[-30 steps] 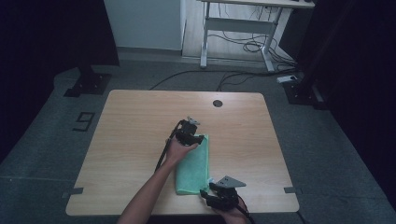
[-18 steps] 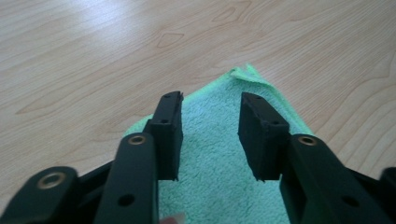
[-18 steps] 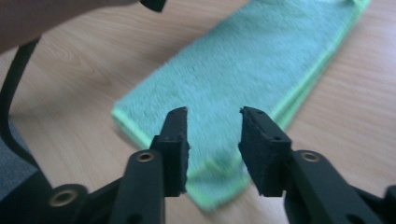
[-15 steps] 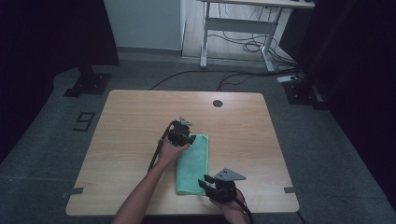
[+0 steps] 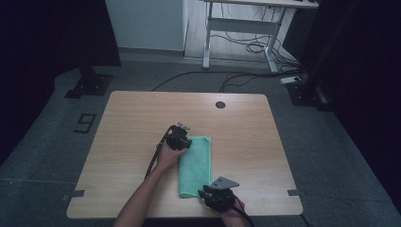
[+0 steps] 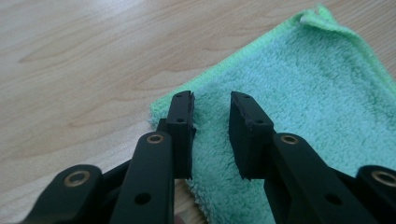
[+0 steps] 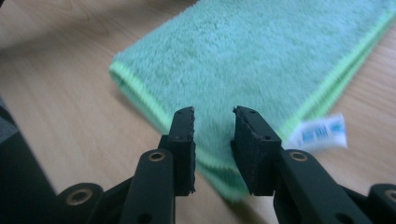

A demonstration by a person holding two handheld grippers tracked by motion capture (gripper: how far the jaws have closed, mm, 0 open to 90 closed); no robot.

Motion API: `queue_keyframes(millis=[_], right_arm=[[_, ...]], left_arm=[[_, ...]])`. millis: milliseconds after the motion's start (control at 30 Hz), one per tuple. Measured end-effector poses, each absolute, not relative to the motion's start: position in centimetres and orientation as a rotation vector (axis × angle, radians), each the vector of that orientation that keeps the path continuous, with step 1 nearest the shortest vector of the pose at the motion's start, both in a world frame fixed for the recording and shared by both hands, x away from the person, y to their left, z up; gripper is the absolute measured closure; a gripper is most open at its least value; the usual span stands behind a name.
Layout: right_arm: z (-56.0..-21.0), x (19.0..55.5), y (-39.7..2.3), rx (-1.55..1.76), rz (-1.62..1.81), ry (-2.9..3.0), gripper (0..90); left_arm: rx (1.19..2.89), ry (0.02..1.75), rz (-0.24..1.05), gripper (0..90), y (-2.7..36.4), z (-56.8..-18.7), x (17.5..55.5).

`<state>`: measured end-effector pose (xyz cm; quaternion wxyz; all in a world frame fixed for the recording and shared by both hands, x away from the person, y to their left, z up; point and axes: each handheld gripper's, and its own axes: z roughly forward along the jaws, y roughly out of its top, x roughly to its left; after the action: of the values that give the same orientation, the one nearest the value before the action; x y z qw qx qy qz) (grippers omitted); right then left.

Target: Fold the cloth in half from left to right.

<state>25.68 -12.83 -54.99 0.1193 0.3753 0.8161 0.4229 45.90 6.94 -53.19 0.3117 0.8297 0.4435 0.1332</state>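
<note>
Folded green towel [image 5: 196,165] lying flat on the wooden table [image 5: 132,123], a long strip running from the middle of the table toward the near edge. Double layers visible along the folded side, with a small white label [image 7: 322,133] sticking out beside the towel at its near end.

At the far left corner of the towel: left gripper [image 6: 212,119], jaws parted by a narrow gap, hovering just over the cloth, nothing between them. Compared with a second ago, shifted slightly to the left of the towel, now near its far left corner instead of above its far edge.

At the near end of the towel: right gripper [image 7: 214,122], jaws also a little apart and holding nothing, pointed at the near edge. Turned a little since a second ago, staying close to the near right corner.

Probably meaning: one fold finished and released, both grippers now lining up on corners for the next fold or for smoothing. No grasp yet on the towel.
</note>
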Motion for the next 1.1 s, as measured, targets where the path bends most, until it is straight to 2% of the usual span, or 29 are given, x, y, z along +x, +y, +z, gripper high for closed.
queue_keyframes(millis=[233,467,667,900,1100], right_arm=[[-55.3,24.6,-14.6,1.131,1.264,2.373,73.1],[-54.5,25.2,-15.1,1.133,1.331,2.362,68.7],[-53.4,27.9,-15.4,1.144,1.336,2.311,68.8],[-53.3,30.2,-13.7,1.098,1.304,2.327,67.1],[-53.6,34.4,-13.7,1.141,1.252,2.284,67.3]], left_arm=[[2.182,1.165,0.357,70.8,7.0,-53.3,45.7],[2.169,1.160,0.355,70.4,7.1,-53.5,45.6],[2.173,1.157,0.345,69.9,7.2,-53.5,45.6],[2.163,1.162,0.343,69.6,7.2,-53.5,45.5],[2.175,1.139,0.356,67.8,7.4,-53.2,45.2]])
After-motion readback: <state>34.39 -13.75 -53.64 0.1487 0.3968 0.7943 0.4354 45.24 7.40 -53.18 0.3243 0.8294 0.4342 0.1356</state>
